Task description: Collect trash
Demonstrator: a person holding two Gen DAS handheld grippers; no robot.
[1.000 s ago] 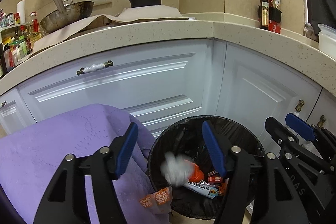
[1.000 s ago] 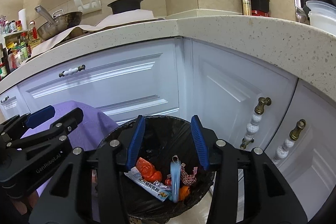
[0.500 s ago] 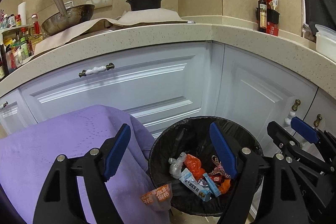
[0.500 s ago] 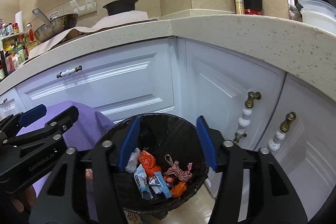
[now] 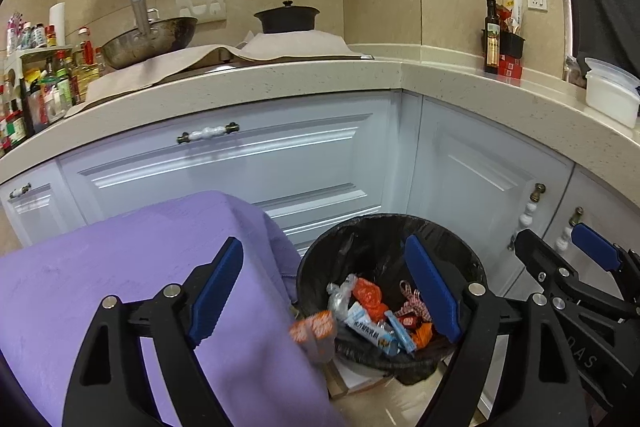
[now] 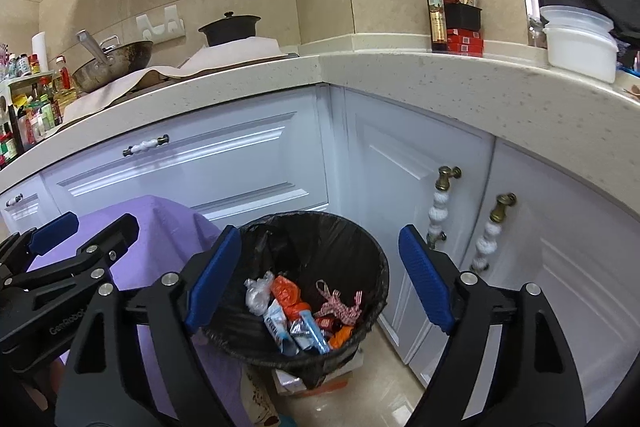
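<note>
Both your left gripper (image 5: 324, 291) and right gripper (image 6: 320, 279) have just been spreading and hold nothing, wrappers lie in the round black-lined trash bin (image 6: 376, 259), but one orange wrapper (image 5: 314, 327) on the purple cloth (image 5: 120, 267) looks left

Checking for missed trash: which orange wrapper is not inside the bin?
The orange wrapper with white print on the purple cloth's edge, left of the black-lined bin; the other orange wrappers lie inside.

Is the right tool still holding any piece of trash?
No. In the right wrist view the right tool, which has just been opening, has nothing between its blue pads; the wrappers lie inside the black-lined bin.
</note>
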